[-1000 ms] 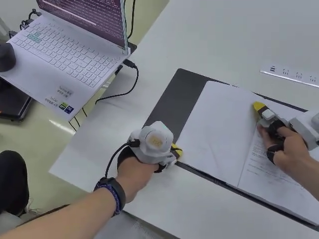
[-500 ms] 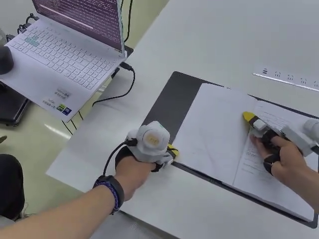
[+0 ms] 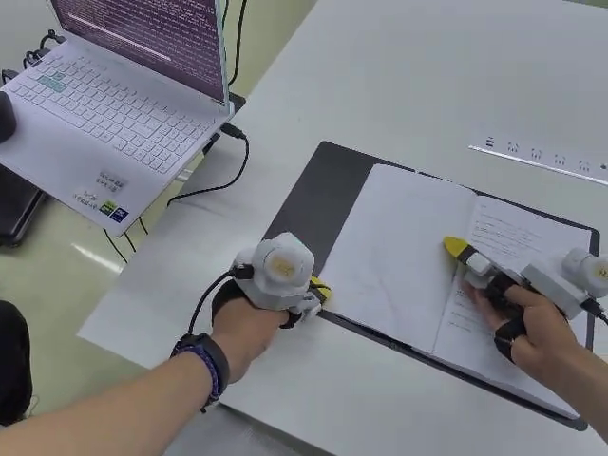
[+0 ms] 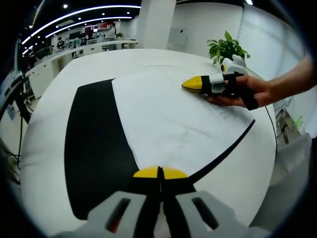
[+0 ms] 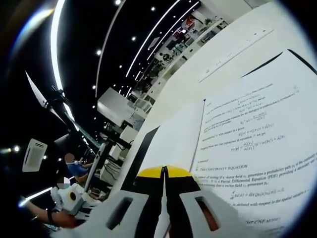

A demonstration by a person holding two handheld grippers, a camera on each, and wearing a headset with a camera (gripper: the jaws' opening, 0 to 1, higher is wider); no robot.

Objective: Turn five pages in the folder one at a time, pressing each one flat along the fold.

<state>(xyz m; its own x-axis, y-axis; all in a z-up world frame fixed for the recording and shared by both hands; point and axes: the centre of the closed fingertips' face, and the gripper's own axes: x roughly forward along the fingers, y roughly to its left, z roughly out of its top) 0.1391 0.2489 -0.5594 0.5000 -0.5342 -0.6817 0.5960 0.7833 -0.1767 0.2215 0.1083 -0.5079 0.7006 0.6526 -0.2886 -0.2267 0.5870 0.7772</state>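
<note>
The folder [image 3: 321, 195] lies open on the white table [image 3: 408, 76] near a laptop [image 3: 114, 104], with its black inside cover bare on the left, a turned page [image 3: 399, 252] blank side up in the middle and a printed page [image 3: 518, 233] on the right. The left gripper [image 3: 318, 288] has its yellow-tipped jaws pressed together at the folder's near edge, by the corner of the turned page. The right gripper [image 3: 456, 249] — jaws likewise closed, nothing between them — rests its tip on the fold between the two pages.
</note>
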